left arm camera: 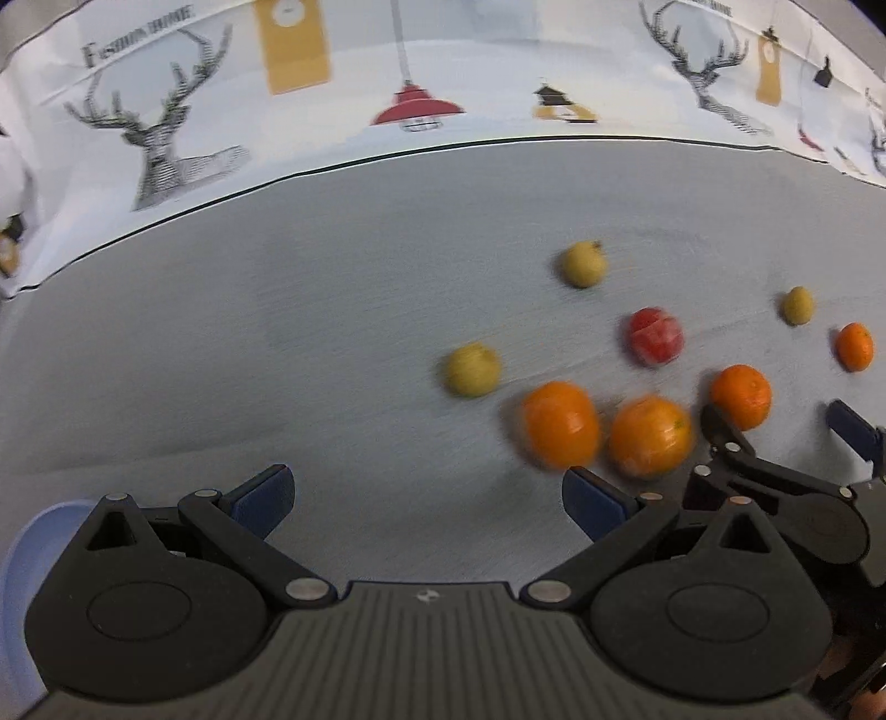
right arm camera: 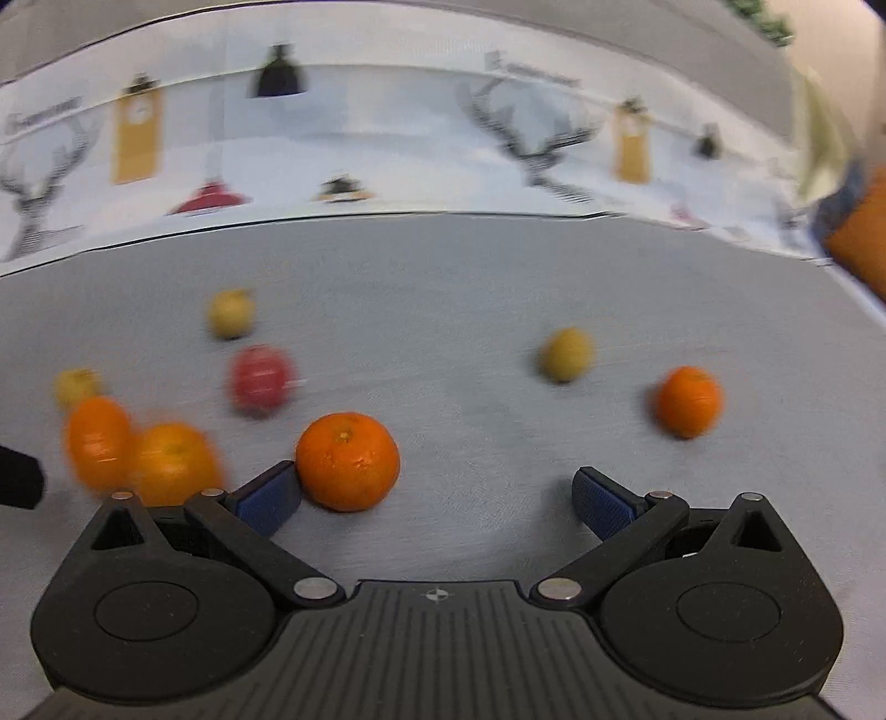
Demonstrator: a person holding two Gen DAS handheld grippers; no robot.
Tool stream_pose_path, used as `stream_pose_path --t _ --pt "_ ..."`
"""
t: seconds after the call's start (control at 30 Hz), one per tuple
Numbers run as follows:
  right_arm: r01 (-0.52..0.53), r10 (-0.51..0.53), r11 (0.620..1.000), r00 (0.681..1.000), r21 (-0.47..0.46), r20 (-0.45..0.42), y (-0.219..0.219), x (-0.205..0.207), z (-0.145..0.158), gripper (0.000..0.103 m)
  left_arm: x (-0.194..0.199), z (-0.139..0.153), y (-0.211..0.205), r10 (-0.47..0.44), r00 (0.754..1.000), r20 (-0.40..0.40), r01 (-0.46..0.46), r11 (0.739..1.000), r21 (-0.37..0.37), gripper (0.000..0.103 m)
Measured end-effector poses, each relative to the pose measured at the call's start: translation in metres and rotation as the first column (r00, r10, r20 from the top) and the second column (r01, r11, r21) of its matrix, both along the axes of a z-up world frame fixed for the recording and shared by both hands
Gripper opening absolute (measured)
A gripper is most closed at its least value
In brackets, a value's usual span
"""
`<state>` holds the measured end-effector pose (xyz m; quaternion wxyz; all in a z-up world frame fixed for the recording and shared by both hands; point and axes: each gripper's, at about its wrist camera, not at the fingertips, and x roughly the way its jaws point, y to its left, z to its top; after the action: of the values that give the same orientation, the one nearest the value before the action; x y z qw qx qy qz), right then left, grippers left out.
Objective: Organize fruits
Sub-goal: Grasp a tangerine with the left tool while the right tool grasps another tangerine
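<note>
Fruits are scattered loose on the grey tabletop (left arm camera: 221,360), all toward the right half in the left wrist view. Going left to right there: a yellowish-green one (left arm camera: 472,369), then two big oranges side by side, one (left arm camera: 560,423) just beside the other (left arm camera: 649,436) and pretty much touching, though it's blurry so hard to swear to it. Behind them sits another yellow fruit (left arm camera: 582,264), and a red apple (left arm camera: 655,336) with a pale patch that might be a sticker, can't read it. Further right there's a third orange (left arm camera: 741,396), a small yellow fruit (left arm camera: 797,304) and a small orange (left arm camera: 855,346) near the edge of frame.

Left tongs (left arm camera: 427,495) are spread wide open over bare tabletop, nothing between them. A pale blue rim of something (left arm camera: 22,554) pokes in at the bottom left, can't tell what it is.

Right tongs (right arm camera: 436,498) are wide open too, and the third orange (right arm camera: 348,461) sits right against the inner side of the left blue pad (right arm camera: 268,501), looks like touching, not squeezed. The small orange (right arm camera: 688,401) is off to the right, well apart.

Writing-wise: the backdrop cloth (left arm camera: 498,66) has deer heads, a red lamp and yellow clocks printed on it, plus the words "Fashion Home" (left arm camera: 138,41) at the top left, a bit smeared.
</note>
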<state>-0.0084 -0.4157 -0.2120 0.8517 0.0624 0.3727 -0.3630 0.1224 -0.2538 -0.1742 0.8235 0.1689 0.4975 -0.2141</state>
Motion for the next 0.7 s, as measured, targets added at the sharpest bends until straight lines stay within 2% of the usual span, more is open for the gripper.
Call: stream_pose_path --t 0.03,0.13,0.23,0.33,0.4,0.53,0.6,0.63,0.67,0.7 --pt "0.027 -0.027 1.000 1.000 -0.002 0.003 -0.005 -0.003 0.000 0.102 0.000 -0.002 -0.005 -0.005 1.000 -0.003 0.005 1.000 -0.008 0.103" --pt "0.094 -0.097 0.993 0.994 0.071 0.042 -0.023 -0.013 -0.003 0.102 0.001 -0.007 -0.021 -0.037 0.999 -0.016 0.037 0.999 -0.033 0.103" --pt "0.095 -0.097 0.994 0.994 0.056 0.043 -0.024 -0.010 -0.006 0.102 0.004 -0.016 -0.032 -0.061 0.998 -0.032 0.060 0.998 -0.031 0.103" --pt "0.091 -0.093 0.995 0.994 0.049 0.049 -0.026 -0.007 -0.008 0.102 0.012 -0.033 -0.039 -0.051 0.995 -0.081 0.050 0.999 -0.003 0.103" --pt "0.092 -0.094 0.995 0.994 0.045 0.053 -0.027 -0.006 -0.009 0.102 0.012 -0.031 -0.041 -0.047 0.998 -0.036 0.047 0.999 -0.001 0.103" --pt "0.093 -0.094 0.995 0.994 0.028 0.057 -0.024 -0.005 -0.010 0.102 0.015 -0.032 -0.045 -0.037 0.998 -0.053 0.037 0.999 -0.001 0.103" --pt "0.091 -0.092 0.996 0.994 0.016 0.054 -0.022 -0.004 -0.010 0.102 0.014 -0.029 -0.045 -0.020 0.999 -0.050 0.020 1.000 -0.009 0.092" --pt "0.088 -0.088 0.996 0.995 0.003 0.050 -0.021 -0.003 -0.010 0.102 0.011 -0.025 -0.044 -0.017 0.999 -0.033 0.016 1.000 -0.018 0.070" --pt "0.083 -0.083 0.996 0.996 -0.014 0.043 -0.019 -0.002 -0.010 0.102 0.008 -0.017 -0.042 -0.037 0.999 -0.022 0.036 0.998 -0.042 0.037" --pt "0.077 -0.076 0.997 0.996 -0.028 0.038 -0.016 -0.001 -0.009 0.100 0.007 -0.013 -0.042 -0.055 0.998 -0.031 0.053 0.997 -0.049 0.038"
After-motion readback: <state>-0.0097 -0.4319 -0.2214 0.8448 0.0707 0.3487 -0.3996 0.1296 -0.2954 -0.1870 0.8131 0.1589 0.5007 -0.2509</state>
